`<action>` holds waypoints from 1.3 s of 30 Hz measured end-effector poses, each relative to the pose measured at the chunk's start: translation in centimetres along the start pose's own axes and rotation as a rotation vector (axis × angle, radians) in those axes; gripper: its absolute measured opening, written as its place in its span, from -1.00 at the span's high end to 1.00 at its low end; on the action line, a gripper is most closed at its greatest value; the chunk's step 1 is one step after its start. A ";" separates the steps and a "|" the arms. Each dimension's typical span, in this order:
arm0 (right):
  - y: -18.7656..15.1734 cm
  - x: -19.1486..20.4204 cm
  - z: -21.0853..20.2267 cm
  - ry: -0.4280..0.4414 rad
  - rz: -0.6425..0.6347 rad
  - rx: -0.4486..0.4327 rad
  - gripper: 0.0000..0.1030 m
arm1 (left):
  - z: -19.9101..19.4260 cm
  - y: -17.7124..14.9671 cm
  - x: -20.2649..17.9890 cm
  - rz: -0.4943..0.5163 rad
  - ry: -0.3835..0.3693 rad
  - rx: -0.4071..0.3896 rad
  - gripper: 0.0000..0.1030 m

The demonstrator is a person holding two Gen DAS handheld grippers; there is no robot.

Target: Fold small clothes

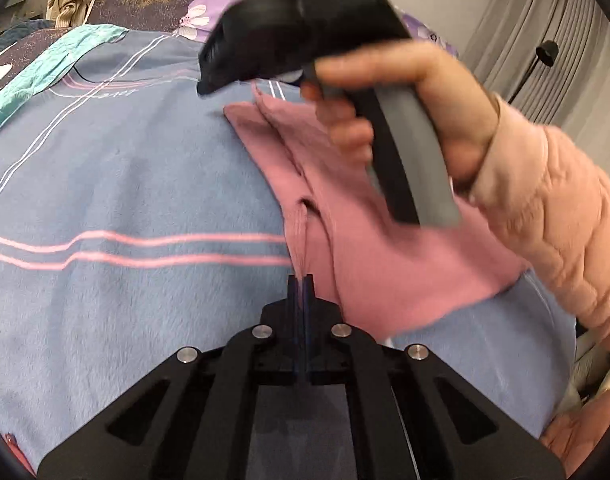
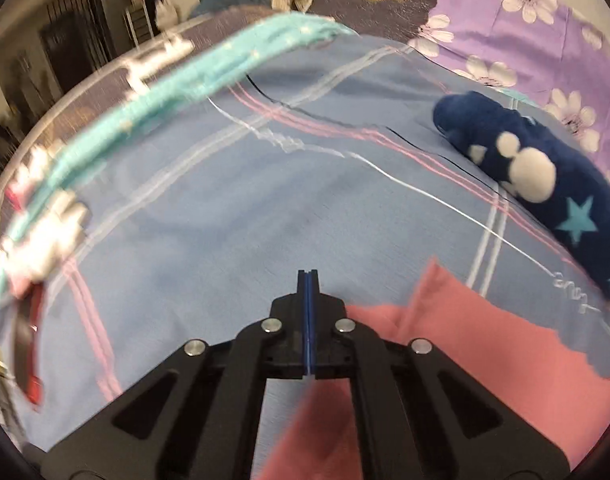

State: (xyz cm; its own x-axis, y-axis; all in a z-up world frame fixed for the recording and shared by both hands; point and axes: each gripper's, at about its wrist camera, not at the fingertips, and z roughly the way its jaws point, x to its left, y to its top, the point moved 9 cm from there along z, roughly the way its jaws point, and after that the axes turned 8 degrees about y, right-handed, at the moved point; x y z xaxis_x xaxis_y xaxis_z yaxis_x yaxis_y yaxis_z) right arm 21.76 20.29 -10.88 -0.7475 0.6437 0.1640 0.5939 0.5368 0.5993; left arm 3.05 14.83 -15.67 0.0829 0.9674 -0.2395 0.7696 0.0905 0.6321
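A small pink garment lies on the blue blanket, partly folded with a raised crease. My left gripper is shut, its tips at the garment's near left edge, pinching a thin bit of that edge. My right gripper is shut with nothing between its tips; the pink garment lies under and to the right of it. In the left wrist view the right gripper's body and the hand holding it hover over the garment's far end.
A dark blue star-patterned garment lies at the right on the blanket. A teal strip of cloth runs along the blanket's far left edge. A purple floral sheet lies behind. A pink-sleeved arm crosses the right side.
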 end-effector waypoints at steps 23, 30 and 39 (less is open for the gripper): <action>-6.8 -1.0 -4.0 0.112 0.046 0.037 0.38 | -0.5 -1.9 0.6 -0.041 -0.034 0.034 0.59; -12.3 1.9 -12.7 0.015 -0.151 -0.035 0.25 | -2.1 -2.2 1.4 -0.046 -0.008 0.006 0.57; -22.9 7.8 -12.7 -0.163 -0.409 0.076 0.06 | -3.0 -1.2 3.6 -0.104 0.056 -0.033 0.22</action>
State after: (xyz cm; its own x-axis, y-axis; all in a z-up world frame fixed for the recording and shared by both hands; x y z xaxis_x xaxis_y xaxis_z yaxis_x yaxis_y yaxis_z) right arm -1.40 6.07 -13.31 -0.8723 0.4447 -0.2035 0.2842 0.7996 0.5290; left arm 0.55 18.97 -15.05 -0.0328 0.9639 -0.2643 0.7507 0.1984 0.6301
